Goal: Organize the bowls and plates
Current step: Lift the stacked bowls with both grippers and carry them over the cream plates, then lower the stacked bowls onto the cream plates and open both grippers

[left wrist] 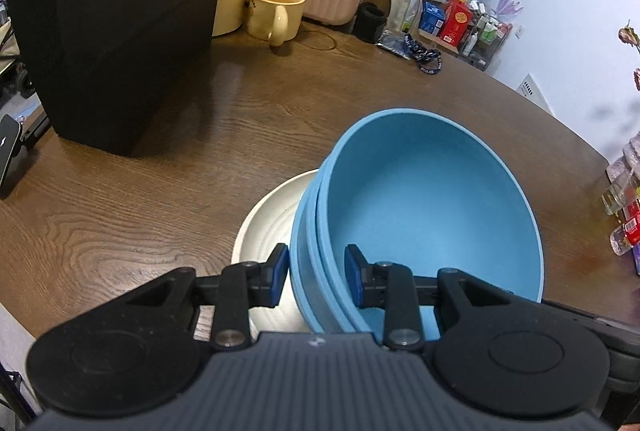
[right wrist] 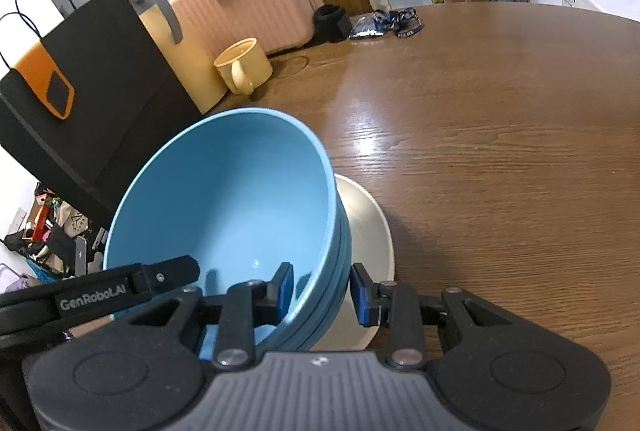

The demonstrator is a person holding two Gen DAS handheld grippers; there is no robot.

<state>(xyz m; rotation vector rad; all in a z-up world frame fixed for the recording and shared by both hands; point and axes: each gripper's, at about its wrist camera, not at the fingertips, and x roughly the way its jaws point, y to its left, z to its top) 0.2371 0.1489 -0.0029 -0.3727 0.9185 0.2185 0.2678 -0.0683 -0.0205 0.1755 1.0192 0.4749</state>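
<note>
Blue bowls [left wrist: 432, 199], nested as a stack, held by both of my grippers above the cream plate [left wrist: 272, 223].

Left gripper [left wrist: 316, 275] is clamped on the stack's rim on one side, one blue pad outside the wall, one inside. Right gripper [right wrist: 322, 293] grips the opposite rim the same way; I see the left tool's black arm across the bowl in the right wrist view. Relative to the plate: the stack sits tilted over it, whether touching I cannot tell. Beyond the plate on the wooden table [right wrist: 500, 151] stand a yellow mug [left wrist: 278, 11] and a black bag [left wrist: 108, 31].
</note>
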